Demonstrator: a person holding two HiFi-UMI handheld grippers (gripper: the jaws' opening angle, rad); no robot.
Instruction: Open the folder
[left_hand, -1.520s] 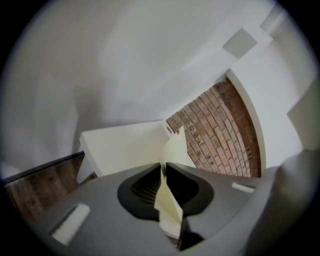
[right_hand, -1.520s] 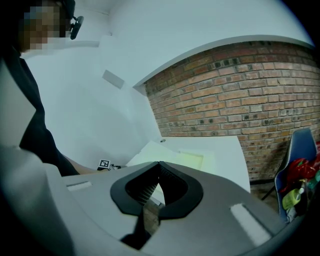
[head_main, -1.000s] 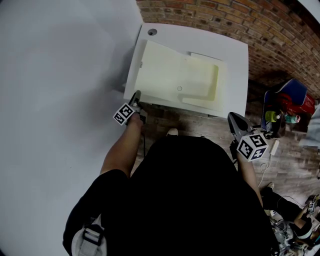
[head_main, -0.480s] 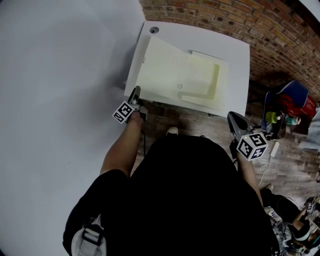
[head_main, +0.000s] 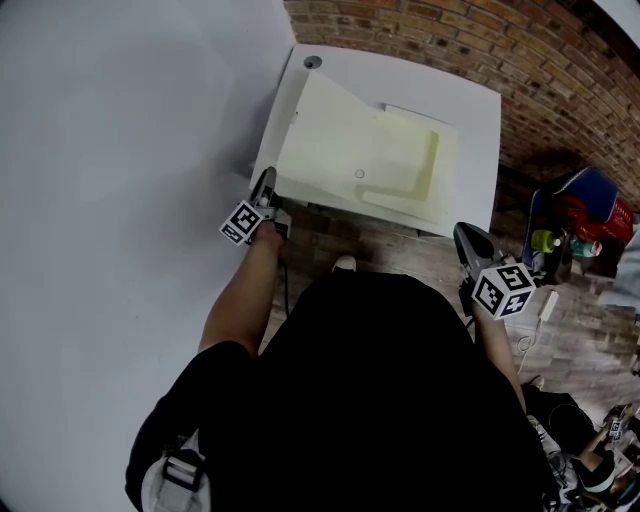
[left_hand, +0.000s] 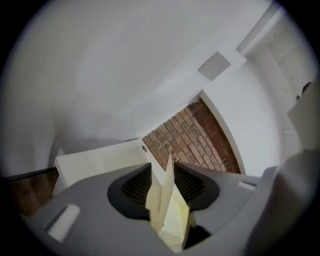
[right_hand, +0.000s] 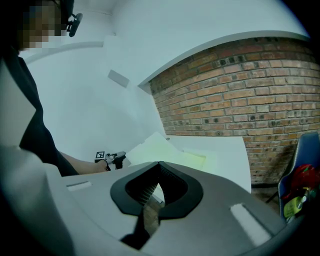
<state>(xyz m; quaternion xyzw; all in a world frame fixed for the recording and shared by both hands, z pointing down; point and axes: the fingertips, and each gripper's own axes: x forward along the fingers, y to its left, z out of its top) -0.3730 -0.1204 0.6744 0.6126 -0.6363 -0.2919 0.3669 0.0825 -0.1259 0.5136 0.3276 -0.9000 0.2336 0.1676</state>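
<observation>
Raised, left tongs (head_main: 266, 180) clamp cover of folder (head_main: 360, 150) lying sideways; right tongs (head_main: 465, 232) closed, empty.

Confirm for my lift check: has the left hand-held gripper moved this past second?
Yes: the left hand-held gripper, shut on the folder cover, moved up-frame against the white table.

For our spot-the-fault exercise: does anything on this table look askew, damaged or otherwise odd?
Only the folder cover: its near left corner, pinched in the left gripper, tilts up off the white table instead of lying flat. No damage shows.
</observation>
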